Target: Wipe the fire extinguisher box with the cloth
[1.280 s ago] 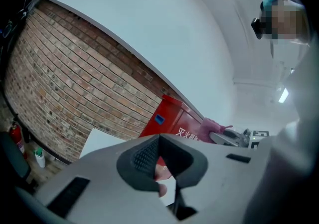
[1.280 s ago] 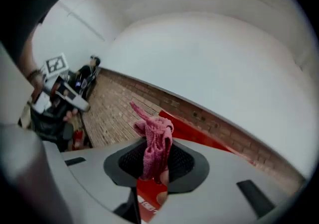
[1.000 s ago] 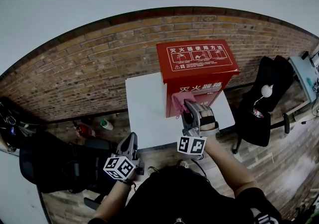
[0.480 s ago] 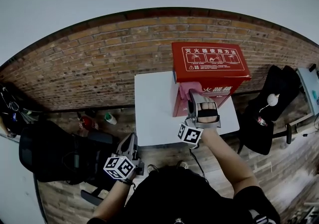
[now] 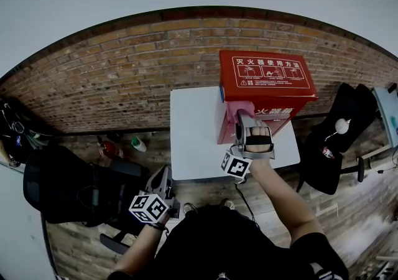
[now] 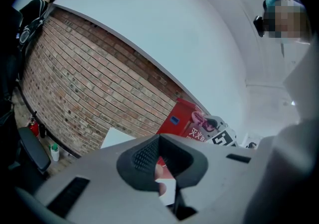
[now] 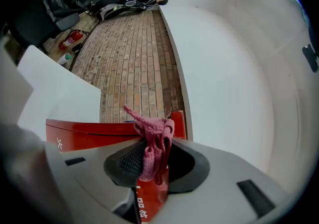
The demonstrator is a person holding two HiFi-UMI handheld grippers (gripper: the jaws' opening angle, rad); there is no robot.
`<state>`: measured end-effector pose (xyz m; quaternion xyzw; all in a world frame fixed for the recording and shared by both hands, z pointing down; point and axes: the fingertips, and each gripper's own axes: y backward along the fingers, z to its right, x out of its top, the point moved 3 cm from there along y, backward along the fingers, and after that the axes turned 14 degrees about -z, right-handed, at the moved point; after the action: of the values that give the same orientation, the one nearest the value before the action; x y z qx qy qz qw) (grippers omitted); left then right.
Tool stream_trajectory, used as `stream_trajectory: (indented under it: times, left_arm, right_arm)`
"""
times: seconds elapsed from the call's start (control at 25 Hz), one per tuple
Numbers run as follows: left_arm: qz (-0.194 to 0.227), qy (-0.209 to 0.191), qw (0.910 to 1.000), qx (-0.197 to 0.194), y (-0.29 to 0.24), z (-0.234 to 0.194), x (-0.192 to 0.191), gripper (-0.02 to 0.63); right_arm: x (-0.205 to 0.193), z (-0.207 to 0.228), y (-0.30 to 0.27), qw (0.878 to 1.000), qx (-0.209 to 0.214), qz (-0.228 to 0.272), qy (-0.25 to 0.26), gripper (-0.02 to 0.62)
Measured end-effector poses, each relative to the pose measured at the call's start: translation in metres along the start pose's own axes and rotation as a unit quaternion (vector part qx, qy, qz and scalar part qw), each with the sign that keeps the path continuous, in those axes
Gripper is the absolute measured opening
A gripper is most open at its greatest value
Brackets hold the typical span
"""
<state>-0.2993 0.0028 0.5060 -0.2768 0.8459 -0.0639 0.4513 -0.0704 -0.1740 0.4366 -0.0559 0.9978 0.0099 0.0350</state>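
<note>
The red fire extinguisher box (image 5: 267, 76) stands on the far right part of a white table (image 5: 193, 129). My right gripper (image 5: 241, 118) is shut on a pink cloth (image 5: 234, 111) and presses it against the upper left of the box's front face. In the right gripper view the cloth (image 7: 152, 136) bunches between the pads, over the box's red edge (image 7: 89, 133). My left gripper (image 5: 160, 180) hangs low beside my body, off the table, with its jaws together and nothing in them. The left gripper view (image 6: 158, 154) looks up at the box (image 6: 180, 118) and the cloth (image 6: 199, 117).
A brick wall (image 5: 124, 79) runs behind the table. A black office chair (image 5: 68, 191) stands at the left. A small red extinguisher (image 5: 109, 148) and a green-capped bottle (image 5: 138, 144) stand on the floor. A black chair holding a bag (image 5: 339, 129) is at the right.
My right gripper has slid the cloth a little up the box's front face, towards its lid. The head view has shifted, so the box sits further right. The left gripper has stayed put.
</note>
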Motion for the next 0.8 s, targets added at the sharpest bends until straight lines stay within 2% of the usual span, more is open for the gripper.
stream_trajectory:
  times: [0.8]
  left_arm:
    - [-0.002,0.002,0.9999,0.013,0.005,-0.005,-0.006,0.018]
  right_arm:
    - [-0.003,-0.042,0.000,1.000,0.027,-0.005,0.010,0.109]
